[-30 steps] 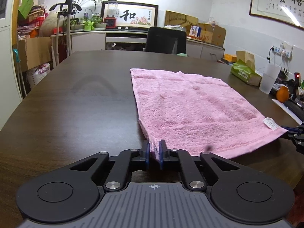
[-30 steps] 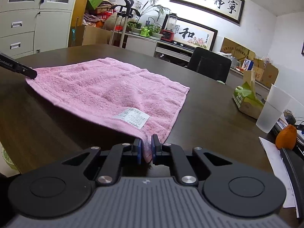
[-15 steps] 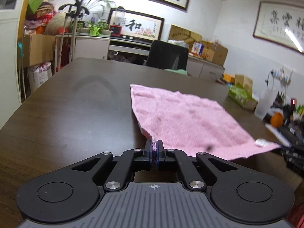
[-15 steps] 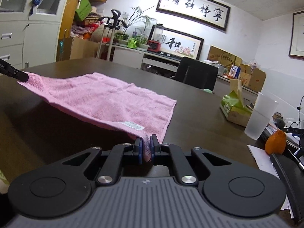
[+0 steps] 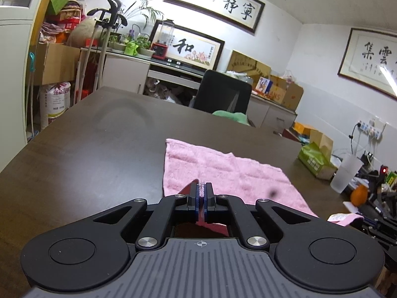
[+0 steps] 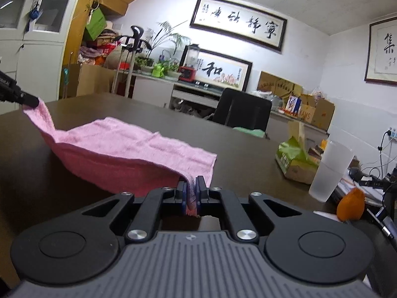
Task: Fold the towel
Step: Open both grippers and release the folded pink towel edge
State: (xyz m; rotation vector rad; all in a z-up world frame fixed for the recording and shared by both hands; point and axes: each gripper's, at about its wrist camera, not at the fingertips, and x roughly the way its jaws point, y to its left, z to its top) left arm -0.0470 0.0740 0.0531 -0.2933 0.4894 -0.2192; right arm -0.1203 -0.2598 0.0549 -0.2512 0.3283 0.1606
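Dark wood filled the scene, a long table [image 5: 74,164] set in a cluttered office with framed calligraphy on the walls. On it, the pink towel [image 5: 223,173] was seen caught at both near corners. The left gripper [image 5: 204,200] was clamped narrowly on one corner, pink pile showing between its blue pads; the right gripper [image 6: 190,195] was likewise closed on the other corner, cloth bunched in its jaws. Both held corners were raised off the table, the near edge hanging in a sag between them, while the far edge was left lying flat on the wood. So a fold was judged to be under way: the near half lifted, nothing yet laid over the far half. Carrying those corners across and setting them down was what remained for this fold, by the look of it.

Off to the right, a frosted plastic cup [image 6: 330,171] was seen upright; its contents could not be made out. Behind it, a green tissue pack [image 6: 294,160] was seen with a tissue pulled up from its slot.
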